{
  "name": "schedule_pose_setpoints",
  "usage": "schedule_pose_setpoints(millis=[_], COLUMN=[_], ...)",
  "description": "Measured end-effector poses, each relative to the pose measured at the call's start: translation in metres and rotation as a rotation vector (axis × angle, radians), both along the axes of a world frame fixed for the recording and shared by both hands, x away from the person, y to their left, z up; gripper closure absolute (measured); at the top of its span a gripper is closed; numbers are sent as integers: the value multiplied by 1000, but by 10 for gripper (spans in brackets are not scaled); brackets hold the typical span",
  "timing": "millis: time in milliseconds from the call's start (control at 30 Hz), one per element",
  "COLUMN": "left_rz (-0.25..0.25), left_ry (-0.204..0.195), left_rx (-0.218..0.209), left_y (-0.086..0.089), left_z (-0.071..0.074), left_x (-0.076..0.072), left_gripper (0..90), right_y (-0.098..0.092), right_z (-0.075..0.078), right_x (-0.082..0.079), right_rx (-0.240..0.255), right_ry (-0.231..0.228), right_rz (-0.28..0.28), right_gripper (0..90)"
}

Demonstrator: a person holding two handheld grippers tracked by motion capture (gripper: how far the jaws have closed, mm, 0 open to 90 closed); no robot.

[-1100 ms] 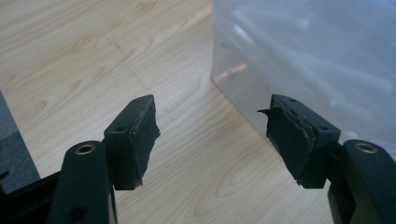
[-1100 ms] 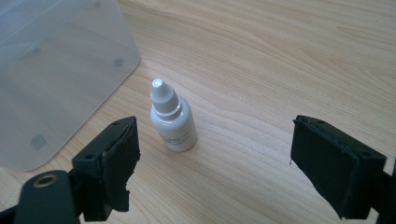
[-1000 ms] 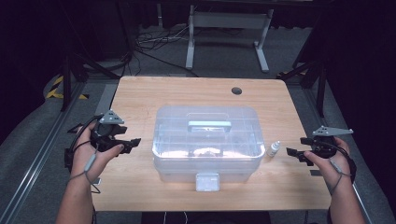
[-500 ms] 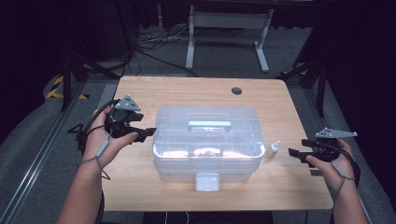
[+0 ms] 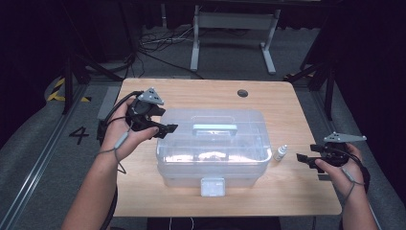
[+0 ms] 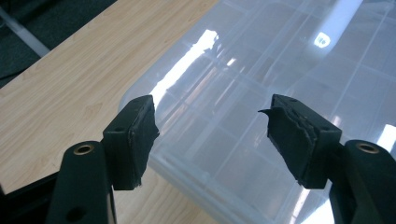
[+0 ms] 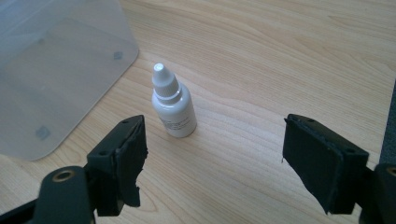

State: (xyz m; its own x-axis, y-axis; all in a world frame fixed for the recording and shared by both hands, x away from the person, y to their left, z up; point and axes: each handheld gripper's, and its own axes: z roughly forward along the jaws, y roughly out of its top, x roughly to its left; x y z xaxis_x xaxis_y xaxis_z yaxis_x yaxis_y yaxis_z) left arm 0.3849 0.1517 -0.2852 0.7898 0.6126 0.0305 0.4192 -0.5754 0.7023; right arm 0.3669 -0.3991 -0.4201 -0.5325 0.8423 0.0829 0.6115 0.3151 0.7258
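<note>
Left gripper [image 5: 165,129]: held above the left end of the clear plastic storage box [image 5: 213,143], tips pointing toward the lid; jaws stand wide apart with nothing between the pads.
Left gripper, own view [image 6: 212,135]: both black pads hang over the corner of the box's lid, whose inner dividers show through the clear plastic; whether the pads touch the lid cannot be told.
Right gripper [image 5: 301,158]: low over the table at the right end of the box, tips pointing toward the dropper bottle [image 5: 280,153]; the jaws have just eased in slightly and then out a touch, and they are wide apart with nothing gripped.
Dropper bottle, seen from the right gripper [image 7: 173,102]: small, white, upright, cap on; ahead of the tips and nearer the left-hand pad in that view, apart from both pads.
Box relative to the right gripper: its rounded corner [image 7: 60,70] lies ahead and to the left of the pads, just beside the bottle.
Box details: lid closed, pale handle [image 5: 214,130] on top, latch [image 5: 212,186] on the near side facing the person.
Table [image 5: 287,105]: light wood, bearing the box and bottle.
</note>
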Motion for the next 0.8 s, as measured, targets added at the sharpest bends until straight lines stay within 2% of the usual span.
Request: schedule_pose_setpoints(millis=[333,500,567,633,700,800], left_rz=[-89,-77,-80,-91,-114,-166], left_ry=[2,-16,-20,-14,-9,-1], left_rx=[-9,4,4,-17,-45,-39], left_y=[-30,-37,-38,-36,-36,-44], left_z=[2,4,5,9,12,13], left_x=[13,20,20,19,17,13], left_gripper=[311,325,324,314,315,308], right_y=[0,0,0,0,-2,-1], right_z=[-2,-3,-3,-3,-3,-4], right_x=[1,1,1,1,1,1], right_rx=[-31,-21,-20,-17,-16,-15], right_ry=[17,18,13,15,15,17], right_rz=[9,9,12,11,8,6], right_gripper=[229,224,222,221,221,221])
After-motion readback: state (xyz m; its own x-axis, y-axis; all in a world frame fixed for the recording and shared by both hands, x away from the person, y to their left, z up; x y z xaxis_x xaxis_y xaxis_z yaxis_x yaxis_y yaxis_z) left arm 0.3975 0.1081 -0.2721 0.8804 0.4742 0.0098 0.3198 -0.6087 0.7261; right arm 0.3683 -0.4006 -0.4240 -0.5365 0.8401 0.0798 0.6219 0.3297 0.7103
